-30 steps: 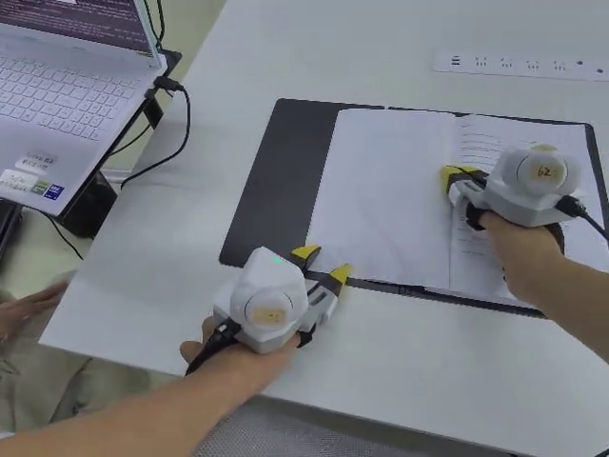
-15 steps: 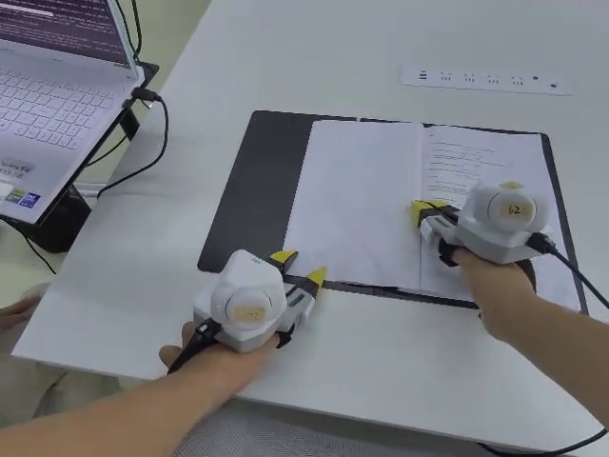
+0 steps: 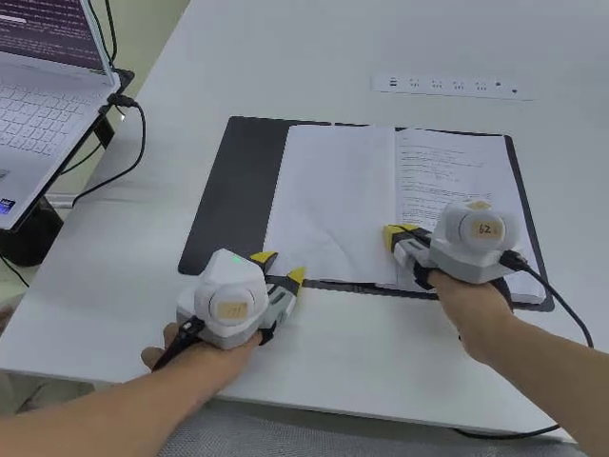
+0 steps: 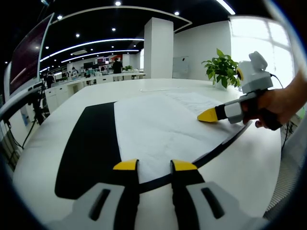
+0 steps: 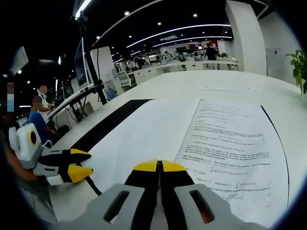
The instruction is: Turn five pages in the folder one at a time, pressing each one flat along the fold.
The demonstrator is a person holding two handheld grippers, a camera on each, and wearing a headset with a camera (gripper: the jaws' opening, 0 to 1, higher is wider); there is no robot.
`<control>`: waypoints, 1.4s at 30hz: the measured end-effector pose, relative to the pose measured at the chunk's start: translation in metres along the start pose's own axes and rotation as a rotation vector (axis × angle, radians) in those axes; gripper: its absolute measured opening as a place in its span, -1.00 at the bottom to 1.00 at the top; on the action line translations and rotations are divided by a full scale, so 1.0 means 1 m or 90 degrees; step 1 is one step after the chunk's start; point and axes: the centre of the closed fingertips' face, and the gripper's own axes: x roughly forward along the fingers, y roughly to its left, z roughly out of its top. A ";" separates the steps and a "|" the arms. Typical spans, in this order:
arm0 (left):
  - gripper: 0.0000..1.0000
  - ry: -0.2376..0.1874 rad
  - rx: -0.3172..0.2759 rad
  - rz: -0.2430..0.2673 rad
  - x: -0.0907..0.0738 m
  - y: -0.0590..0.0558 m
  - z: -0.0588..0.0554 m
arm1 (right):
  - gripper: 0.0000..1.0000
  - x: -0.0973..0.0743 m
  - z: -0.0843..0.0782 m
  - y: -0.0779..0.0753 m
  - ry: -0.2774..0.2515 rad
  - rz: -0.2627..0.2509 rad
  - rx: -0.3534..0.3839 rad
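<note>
Down on the white tabletop (image 3: 314, 57): flat black folder (image 3: 238, 190), spread wide open, fold running away from the person. Blank white sheet (image 3: 333, 200) lying flat on the left side, printed white sheet (image 3: 452, 167) flat on the right.

Over to the right gripper (image 3: 395, 231): yellow-tipped jaws pressed tight together, nothing between them, parked low on the fold between the two sheets. Seen from the right gripper view, tips right over that crease near the folder's near edge; contact with the paper hard to call.

Now the left gripper (image 3: 279, 267): jaws spread a little, pinching nothing, sitting at the folder's near edge just below the blank sheet. Black edge visible through the gap in the left gripper view.

Well apart, those two grippers.

Off to the far left, an open pale laptop (image 3: 38, 105). Beyond the folder, a long white power strip (image 3: 447, 86).
</note>
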 end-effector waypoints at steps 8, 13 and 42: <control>-0.50 -0.002 0.002 -0.001 -0.001 0.000 0.000 | -1.00 -0.017 -0.018 0.009 0.024 0.014 0.020; -0.50 -0.002 0.001 0.000 -0.001 0.000 0.000 | -1.00 -0.028 -0.029 0.017 0.038 0.023 0.025; -0.65 0.071 -0.057 0.023 0.001 0.008 0.004 | -1.00 -0.118 -0.017 0.055 0.046 0.071 0.174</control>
